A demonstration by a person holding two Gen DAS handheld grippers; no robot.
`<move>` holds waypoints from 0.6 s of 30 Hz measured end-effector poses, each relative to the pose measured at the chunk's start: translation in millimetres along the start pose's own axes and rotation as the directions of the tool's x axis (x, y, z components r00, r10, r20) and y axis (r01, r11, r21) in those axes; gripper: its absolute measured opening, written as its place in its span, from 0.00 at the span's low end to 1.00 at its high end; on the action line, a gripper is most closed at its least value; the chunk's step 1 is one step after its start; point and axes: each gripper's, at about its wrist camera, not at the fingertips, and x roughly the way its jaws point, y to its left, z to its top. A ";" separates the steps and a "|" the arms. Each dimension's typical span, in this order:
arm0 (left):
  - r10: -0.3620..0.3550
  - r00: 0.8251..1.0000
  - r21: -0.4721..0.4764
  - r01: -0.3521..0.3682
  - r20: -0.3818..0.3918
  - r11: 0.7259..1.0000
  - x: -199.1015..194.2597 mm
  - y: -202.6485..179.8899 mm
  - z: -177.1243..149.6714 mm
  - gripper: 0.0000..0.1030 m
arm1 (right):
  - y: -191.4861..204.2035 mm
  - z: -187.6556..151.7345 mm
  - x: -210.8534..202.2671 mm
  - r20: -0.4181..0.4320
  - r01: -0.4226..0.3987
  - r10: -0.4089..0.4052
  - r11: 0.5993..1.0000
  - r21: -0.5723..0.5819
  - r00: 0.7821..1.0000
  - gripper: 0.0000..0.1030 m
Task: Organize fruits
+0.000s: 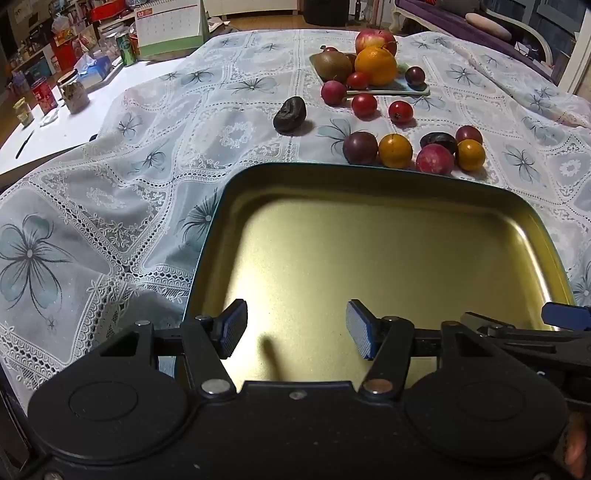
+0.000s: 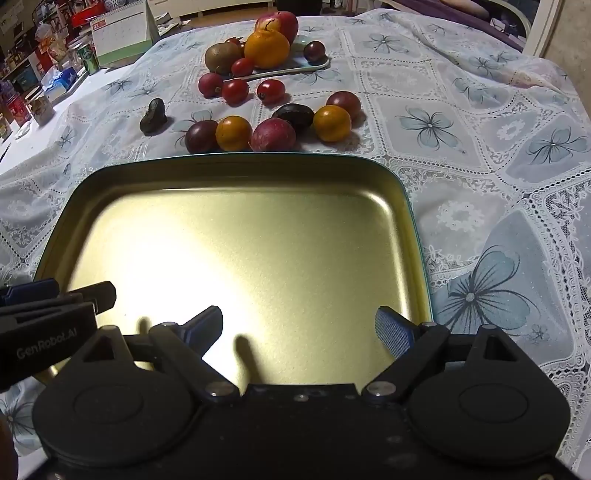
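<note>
A gold metal tray (image 1: 369, 177) (image 2: 236, 162) lies on the lace tablecloth with nothing in it. My left gripper (image 1: 296, 328) is open and empty above the tray's near part. My right gripper (image 2: 306, 332) is open and empty above the tray too, beside the left one. Past the tray's far rim lie loose fruits: a dark plum (image 1: 360, 147) (image 2: 201, 136), small oranges (image 1: 395, 150) (image 2: 233, 133), a red plum (image 1: 434, 158) (image 2: 272, 134), red tomatoes (image 1: 364, 105) (image 2: 235, 91) and a wrinkled dark fruit (image 1: 290, 115) (image 2: 153, 116).
A small plate (image 1: 391, 88) (image 2: 295, 68) further back bears a big orange (image 1: 376, 65) (image 2: 266, 48), an apple (image 1: 375, 38), a kiwi (image 1: 330, 65) (image 2: 221, 57) and small fruits. A desk calendar (image 1: 168, 26), a green can (image 1: 125, 48) and jars stand at the far left.
</note>
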 end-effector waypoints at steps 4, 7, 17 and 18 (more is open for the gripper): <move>-0.006 1.000 -0.011 0.006 -0.006 1.000 0.6 1.5 0.1 0.61 | 0.4 -1.8 0.3 -0.001 -0.009 0.009 1.000 -0.006 1.000 0.90; -0.006 1.000 -0.015 0.006 -0.005 1.000 1.7 1.9 1.4 0.61 | 1.7 -0.6 0.6 -0.003 -0.014 0.014 1.000 -0.006 1.000 0.90; -0.017 1.000 -0.023 0.017 -0.008 1.000 1.7 1.6 -0.3 0.61 | 0.7 0.4 6.7 -0.050 -0.032 0.034 0.999 0.022 0.998 0.90; -0.017 1.000 -0.023 0.017 -0.009 1.000 1.7 1.4 -0.4 0.61 | 0.6 0.6 5.9 -0.054 -0.035 0.036 0.999 0.024 0.998 0.90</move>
